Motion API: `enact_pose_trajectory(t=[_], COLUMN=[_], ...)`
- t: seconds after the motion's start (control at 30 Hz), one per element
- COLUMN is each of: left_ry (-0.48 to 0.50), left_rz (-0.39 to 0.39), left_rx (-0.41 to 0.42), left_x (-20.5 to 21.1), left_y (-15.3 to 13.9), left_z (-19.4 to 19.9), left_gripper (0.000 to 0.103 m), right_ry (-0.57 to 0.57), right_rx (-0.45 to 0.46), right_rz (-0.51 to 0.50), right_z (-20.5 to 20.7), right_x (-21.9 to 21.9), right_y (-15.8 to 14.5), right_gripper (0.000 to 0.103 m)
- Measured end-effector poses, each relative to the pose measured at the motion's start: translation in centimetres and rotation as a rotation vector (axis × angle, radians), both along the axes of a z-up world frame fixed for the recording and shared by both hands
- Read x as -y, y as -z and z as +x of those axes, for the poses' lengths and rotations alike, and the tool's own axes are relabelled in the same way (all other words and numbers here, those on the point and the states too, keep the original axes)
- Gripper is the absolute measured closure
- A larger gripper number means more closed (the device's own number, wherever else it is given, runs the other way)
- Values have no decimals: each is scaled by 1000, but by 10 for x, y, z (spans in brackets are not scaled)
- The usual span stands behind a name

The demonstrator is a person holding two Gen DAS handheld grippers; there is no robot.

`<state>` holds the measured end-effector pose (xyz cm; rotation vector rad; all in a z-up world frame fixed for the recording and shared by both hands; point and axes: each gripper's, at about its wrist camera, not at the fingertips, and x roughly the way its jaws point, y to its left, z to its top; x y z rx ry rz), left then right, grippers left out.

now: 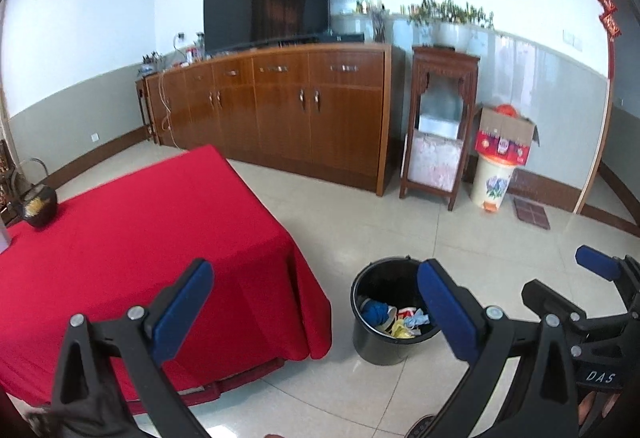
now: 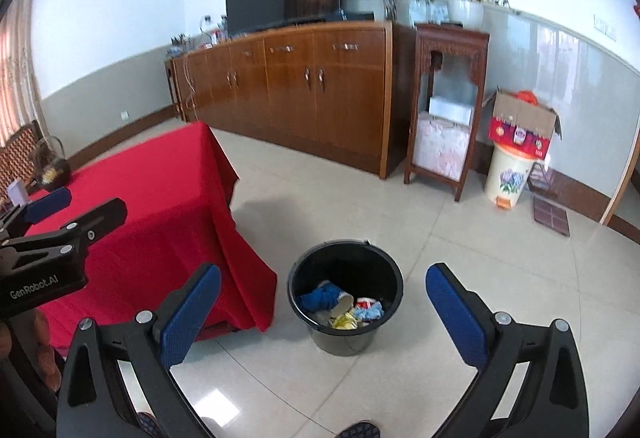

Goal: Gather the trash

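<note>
A black bucket stands on the tiled floor beside the red-clothed table. Inside lie a blue cloth, a yellow wrapper, a pale blue crumpled piece and other scraps. My left gripper is open and empty above the table's corner, left of the bucket. My right gripper is open and empty above the bucket. Each gripper also shows in the other's view, the right gripper and the left gripper.
A dark round pot sits at the table's far left. Along the wall stand a long wooden sideboard with a TV, a carved stand and a white pedal bin topped by a cardboard box. Shoes show below.
</note>
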<state>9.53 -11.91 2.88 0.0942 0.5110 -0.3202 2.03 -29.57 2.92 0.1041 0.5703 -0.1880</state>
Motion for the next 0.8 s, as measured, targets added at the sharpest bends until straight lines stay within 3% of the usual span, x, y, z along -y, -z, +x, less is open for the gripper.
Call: enact_pose_trajectory(t=[0.3,0.8], left_ry=[-25,-44], left_rz=[-34,-75], left_rx=[87,106], left_x=[-26,-43], left_y=[-34,-31], left_z=[-36,-41], left_gripper=[0,0], right_ry=[4,-42], right_rx=[101,73], right_rz=[-46,-78], right_z=[-53,-41], right_x=[-17,-40], right_y=[-43,-46], right_gripper=[0,0])
